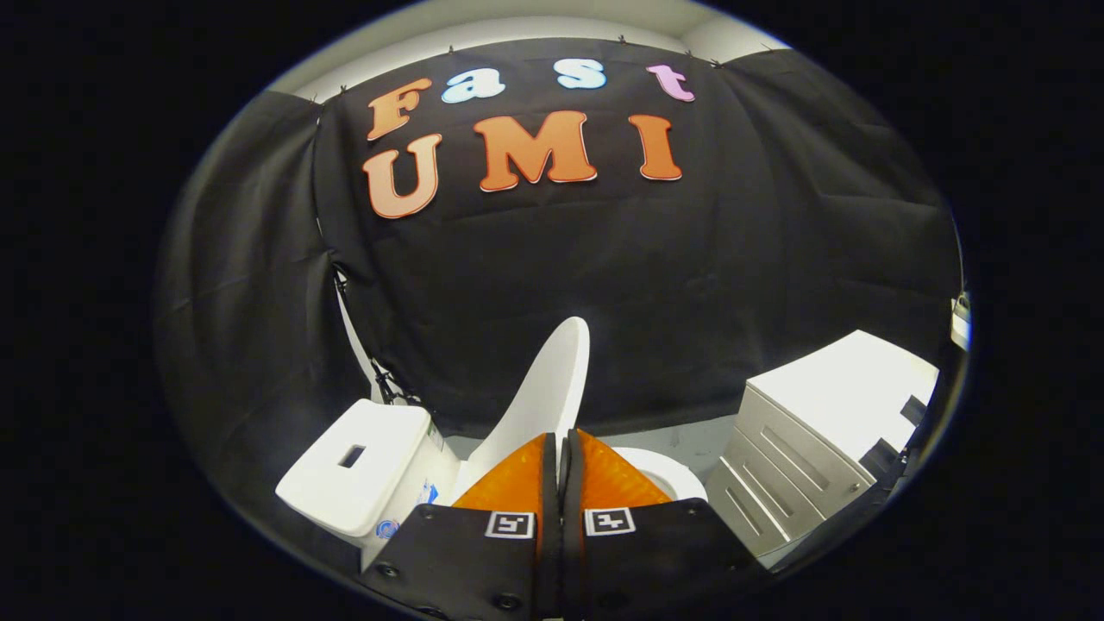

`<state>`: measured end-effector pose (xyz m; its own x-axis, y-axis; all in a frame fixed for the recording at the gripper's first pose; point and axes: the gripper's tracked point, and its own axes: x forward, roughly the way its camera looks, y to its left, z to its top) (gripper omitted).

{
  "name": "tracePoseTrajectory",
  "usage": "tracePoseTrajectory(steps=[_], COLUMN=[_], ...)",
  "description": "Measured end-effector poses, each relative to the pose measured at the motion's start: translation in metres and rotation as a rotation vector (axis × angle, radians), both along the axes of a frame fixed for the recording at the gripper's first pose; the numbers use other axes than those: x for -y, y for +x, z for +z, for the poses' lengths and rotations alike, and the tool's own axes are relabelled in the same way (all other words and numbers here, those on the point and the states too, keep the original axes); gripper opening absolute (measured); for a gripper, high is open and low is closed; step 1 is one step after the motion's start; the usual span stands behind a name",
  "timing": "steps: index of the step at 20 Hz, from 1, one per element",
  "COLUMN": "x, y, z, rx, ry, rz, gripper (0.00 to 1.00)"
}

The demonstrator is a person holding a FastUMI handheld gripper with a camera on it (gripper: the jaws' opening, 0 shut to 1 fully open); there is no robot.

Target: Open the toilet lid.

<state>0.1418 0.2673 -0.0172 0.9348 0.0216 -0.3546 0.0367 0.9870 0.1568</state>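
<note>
White plastic everywhere, so going left to right: the cistern (358,470) sits against the booth's cloth wall, so it backs the lid up. The toilet lid (543,392) is already tipped upright, rising just beyond the fingertips, probably near its resting point. The gripper (561,444) has its orange fingers (509,487) clenched together with nothing between them, looks like pushing rather than grabbing. The seat rim (668,474) peeks out beside them, then a drawer cabinet (811,440).
</note>
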Motion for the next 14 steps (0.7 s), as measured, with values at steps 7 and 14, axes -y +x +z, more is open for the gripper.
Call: tracePoseTrajectory(steps=[7, 14], x=[-0.064, -0.131], y=[0.000, -0.003], z=[0.029, 0.049], rx=[0.026, 0.049], ry=[-0.093, -0.157], rz=[0.026, 0.062], gripper=[0.08, 0.08])
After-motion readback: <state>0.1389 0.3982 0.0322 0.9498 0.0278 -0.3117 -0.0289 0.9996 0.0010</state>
